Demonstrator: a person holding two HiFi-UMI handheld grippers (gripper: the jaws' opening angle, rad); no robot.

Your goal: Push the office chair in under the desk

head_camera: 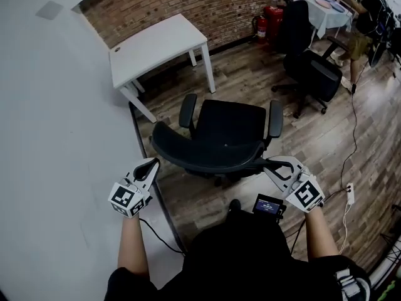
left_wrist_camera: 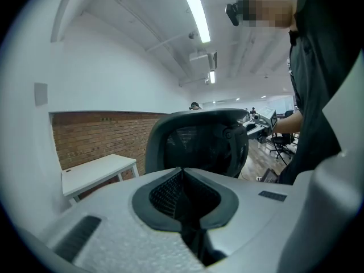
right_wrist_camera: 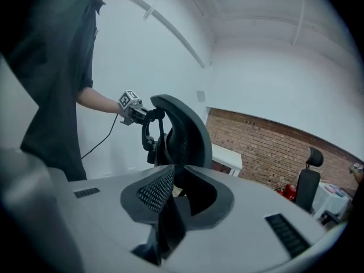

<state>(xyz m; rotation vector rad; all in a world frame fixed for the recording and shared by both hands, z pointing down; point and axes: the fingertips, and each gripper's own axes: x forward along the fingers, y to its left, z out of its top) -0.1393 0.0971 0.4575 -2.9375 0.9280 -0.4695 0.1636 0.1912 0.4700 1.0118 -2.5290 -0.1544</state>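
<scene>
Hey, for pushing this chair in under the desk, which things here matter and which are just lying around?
Part of the job: office chair, white desk, left gripper, right gripper.

Just around: second black chair, red fire extinguishers, cloth-covered table, power strip.

Left forearm [head_camera: 131, 243] and right forearm [head_camera: 321, 234] extend forward; left gripper [head_camera: 151, 163] has jaws together, right gripper [head_camera: 269, 163] jaws slightly parted.
</scene>
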